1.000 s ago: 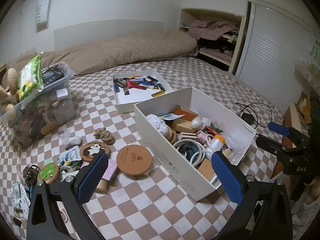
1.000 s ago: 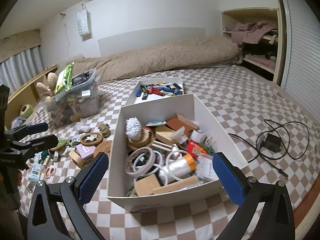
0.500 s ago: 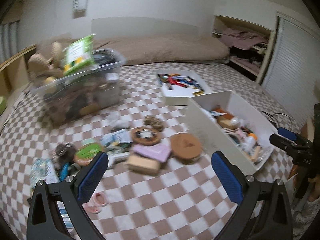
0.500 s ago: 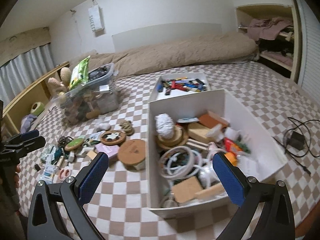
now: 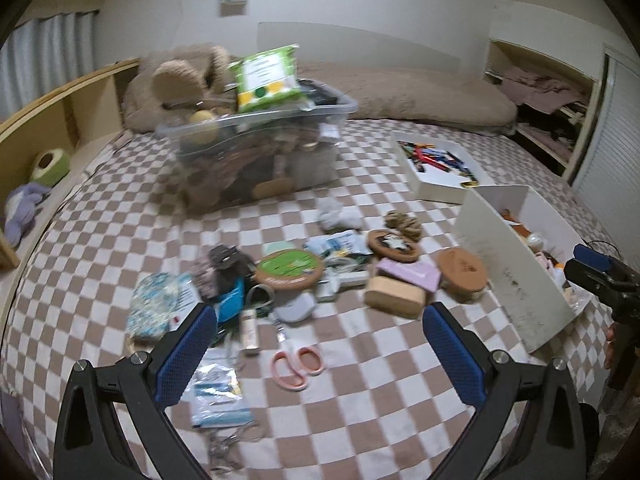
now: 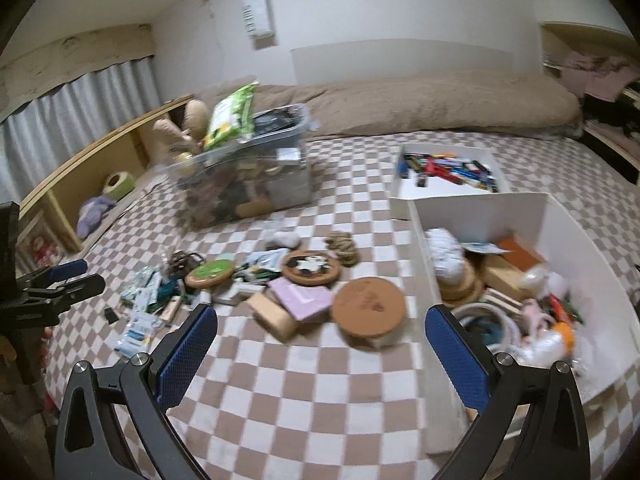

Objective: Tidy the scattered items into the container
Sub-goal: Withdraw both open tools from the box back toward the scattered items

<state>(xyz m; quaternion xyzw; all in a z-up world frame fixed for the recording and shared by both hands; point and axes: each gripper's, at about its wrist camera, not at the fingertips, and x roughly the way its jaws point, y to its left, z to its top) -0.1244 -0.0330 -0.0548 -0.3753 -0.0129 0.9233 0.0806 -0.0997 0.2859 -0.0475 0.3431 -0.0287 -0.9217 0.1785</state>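
On the checked bed cover (image 5: 360, 420), the far left holds a patterned blue-and-white packet (image 5: 154, 310), with flat clear packets (image 5: 216, 394) lying nearer the camera. Next come a dark tangle (image 5: 224, 268) and a round green coaster (image 5: 289, 266), and below them pink-handled scissors (image 5: 296, 362) lie flat, blades pointing away. Behind this scatter stands a clear plastic bin (image 5: 256, 160), crammed full, with a green packet (image 5: 267, 78) on top. Further right lie a coaster with a black-and-white figure (image 5: 394, 245), a coil of rope (image 5: 403, 222), a lilac block (image 5: 408, 274) leaning on a tan block (image 5: 394, 298), and a round cork lid (image 5: 462, 274) just beside the white box (image 5: 516, 284). That box, the container, sits at the right and is heaped with odds and ends; behind it a shallow white tray (image 5: 438, 188) holds coloured pens.

The left gripper (image 5: 320, 354) hangs over the scissors area, jaws spread wide and holding nothing. The right gripper (image 6: 320, 354) hangs near the cork lid and the box's left wall, jaws likewise wide apart and empty.
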